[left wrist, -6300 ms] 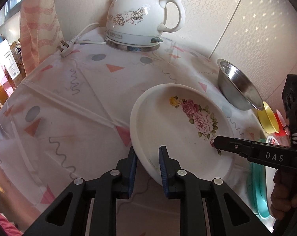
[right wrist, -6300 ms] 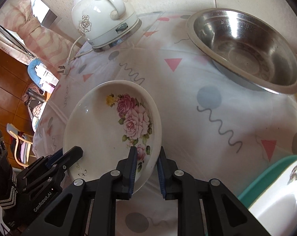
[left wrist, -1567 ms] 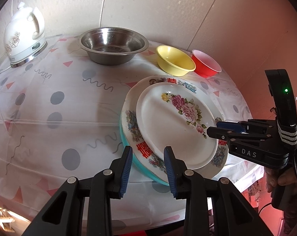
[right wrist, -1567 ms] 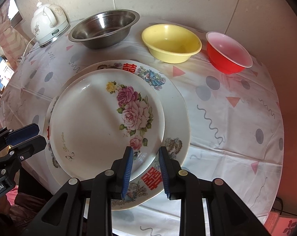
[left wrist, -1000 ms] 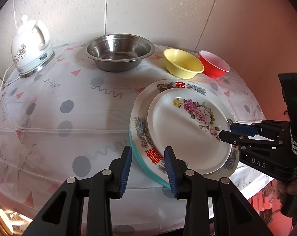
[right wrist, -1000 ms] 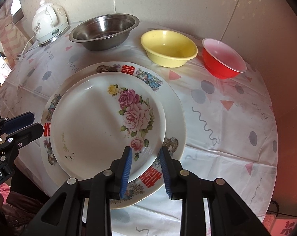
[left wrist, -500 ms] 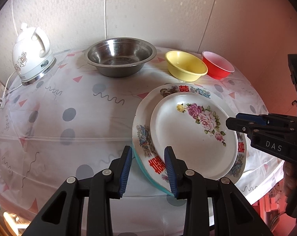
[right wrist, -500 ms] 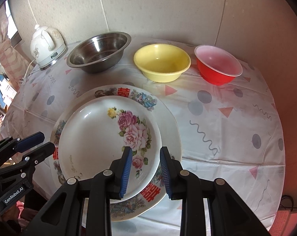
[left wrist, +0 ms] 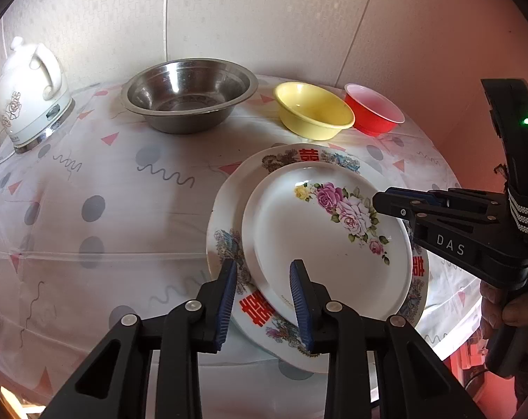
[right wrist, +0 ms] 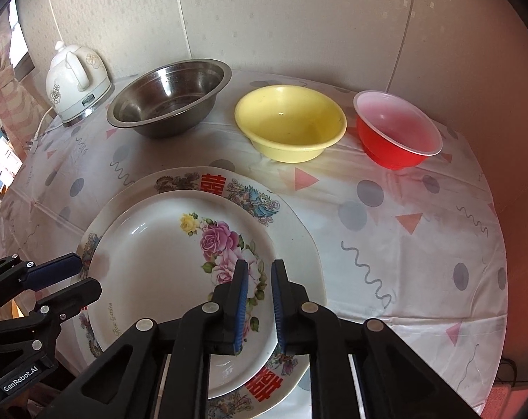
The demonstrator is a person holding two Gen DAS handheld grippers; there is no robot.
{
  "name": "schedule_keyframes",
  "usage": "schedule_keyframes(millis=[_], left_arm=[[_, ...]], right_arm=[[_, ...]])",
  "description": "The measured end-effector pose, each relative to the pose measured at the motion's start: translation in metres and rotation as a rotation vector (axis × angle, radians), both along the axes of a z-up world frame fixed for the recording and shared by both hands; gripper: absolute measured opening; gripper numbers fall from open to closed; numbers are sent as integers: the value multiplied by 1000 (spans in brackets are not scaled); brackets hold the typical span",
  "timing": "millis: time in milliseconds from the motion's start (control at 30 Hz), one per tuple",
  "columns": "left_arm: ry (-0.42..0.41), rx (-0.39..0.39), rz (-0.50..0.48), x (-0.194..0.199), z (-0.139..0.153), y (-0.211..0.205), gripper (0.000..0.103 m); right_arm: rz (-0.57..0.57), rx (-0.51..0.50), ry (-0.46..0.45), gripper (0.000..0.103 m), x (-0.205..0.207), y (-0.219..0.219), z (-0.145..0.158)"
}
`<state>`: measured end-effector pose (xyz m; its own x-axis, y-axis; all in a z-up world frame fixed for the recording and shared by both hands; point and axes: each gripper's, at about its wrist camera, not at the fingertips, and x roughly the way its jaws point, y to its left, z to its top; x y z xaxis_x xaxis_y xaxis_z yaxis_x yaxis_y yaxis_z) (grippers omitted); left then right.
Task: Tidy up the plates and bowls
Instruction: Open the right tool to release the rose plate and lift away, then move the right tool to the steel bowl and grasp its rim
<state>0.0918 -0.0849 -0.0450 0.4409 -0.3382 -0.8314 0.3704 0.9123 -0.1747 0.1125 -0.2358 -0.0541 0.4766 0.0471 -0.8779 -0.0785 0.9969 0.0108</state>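
On the far left of the worktop (right wrist: 386, 262), which is draped in a patterned cloth, stands a white kettle (right wrist: 76, 82) on its base, its cord trailing off the edge. Next to it along the wall sits the steel bowl (right wrist: 169, 97), then the yellow bowl (right wrist: 290, 125), then the red bowl (right wrist: 398, 129), each upright and apart from its neighbour. Nearer the front edge lies the rose plate (right wrist: 166, 269), resting on a larger red-lettered plate (right wrist: 295, 241).

The left tool (left wrist: 262, 300) hovers over the left rim of the stack, its jaws spread and having just narrowed a little, pads clear of the plates. The right tool (right wrist: 257, 302) hangs above the right rim of the rose plate; its jaws have just drawn close together, with nothing pinched between them. A hand (left wrist: 505, 310) grips the right tool's handle.
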Motion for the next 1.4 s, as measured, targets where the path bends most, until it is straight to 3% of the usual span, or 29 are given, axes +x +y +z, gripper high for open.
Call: schedule_keyframes(millis=[267, 533, 1000, 1400], left_arm=[[0, 1, -18, -6, -3, -7, 32], [-3, 7, -24, -9, -3, -7, 32], [-41, 1, -14, -16, 9, -1, 32], [-42, -11, 116, 11, 18, 34, 35]], right_arm=[[32, -9, 58, 6, -14, 5, -14], [19, 46, 67, 7, -19, -1, -11], [59, 57, 99, 13, -30, 12, -15], [-11, 235, -17, 24, 4, 5, 23]])
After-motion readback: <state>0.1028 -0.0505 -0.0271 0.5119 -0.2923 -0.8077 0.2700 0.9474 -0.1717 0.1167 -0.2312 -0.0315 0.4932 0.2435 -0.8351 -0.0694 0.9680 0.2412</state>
